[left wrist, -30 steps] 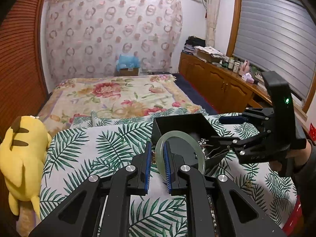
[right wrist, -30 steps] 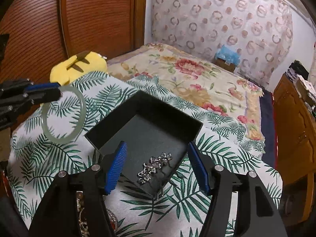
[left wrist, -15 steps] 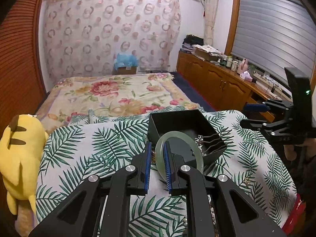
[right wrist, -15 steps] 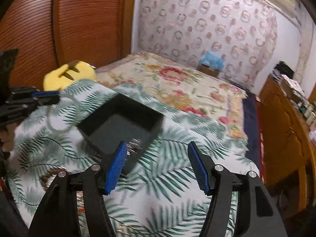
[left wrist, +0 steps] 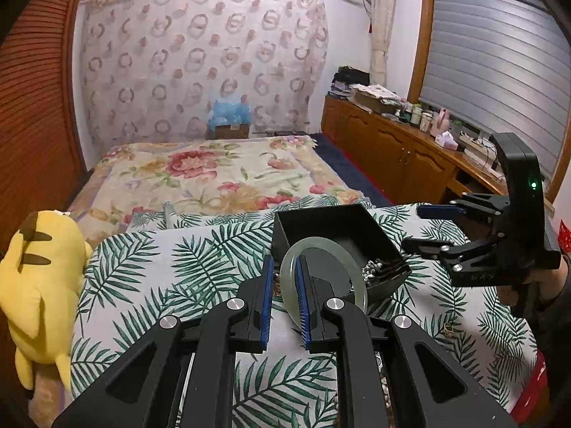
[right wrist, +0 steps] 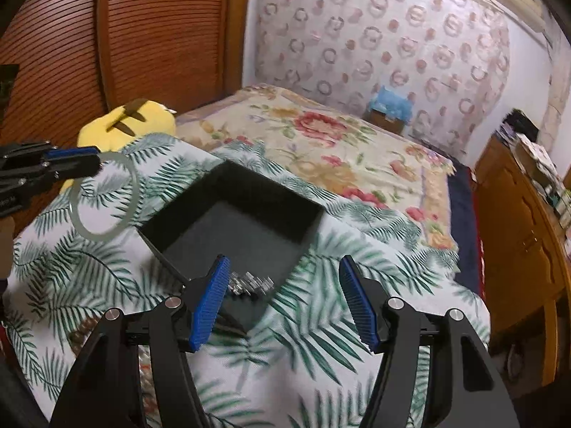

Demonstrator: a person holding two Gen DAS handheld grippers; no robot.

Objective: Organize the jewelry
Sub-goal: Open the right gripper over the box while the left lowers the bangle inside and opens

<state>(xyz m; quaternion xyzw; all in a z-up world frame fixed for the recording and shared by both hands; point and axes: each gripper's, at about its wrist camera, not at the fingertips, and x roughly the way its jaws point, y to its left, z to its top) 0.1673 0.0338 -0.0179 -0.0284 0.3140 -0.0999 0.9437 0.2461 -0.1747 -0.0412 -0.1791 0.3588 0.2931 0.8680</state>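
Note:
My left gripper (left wrist: 284,267) is shut on a pale green jade bangle (left wrist: 351,267), held upright above the near edge of a black open jewelry box (left wrist: 314,221). The box (right wrist: 200,196) stands on a palm-leaf cloth and holds a silver chain piece (left wrist: 374,269), which also shows in the right wrist view (right wrist: 249,283). My right gripper (right wrist: 282,267) is open and empty, above the box's near right corner. In the right wrist view the bangle (right wrist: 76,219) hangs from the left gripper (right wrist: 71,164) left of the box.
A yellow plush toy (left wrist: 39,274) lies at the cloth's left edge. More jewelry (right wrist: 85,331) lies on the cloth near the front. A floral bed (left wrist: 214,174) lies behind, a wooden cabinet (left wrist: 399,157) to the right, a slatted wooden wall (right wrist: 125,35) to the left.
The right gripper pulled back from the box to the right, then came back in a little. The left gripper still holds the bangle in about the same place.

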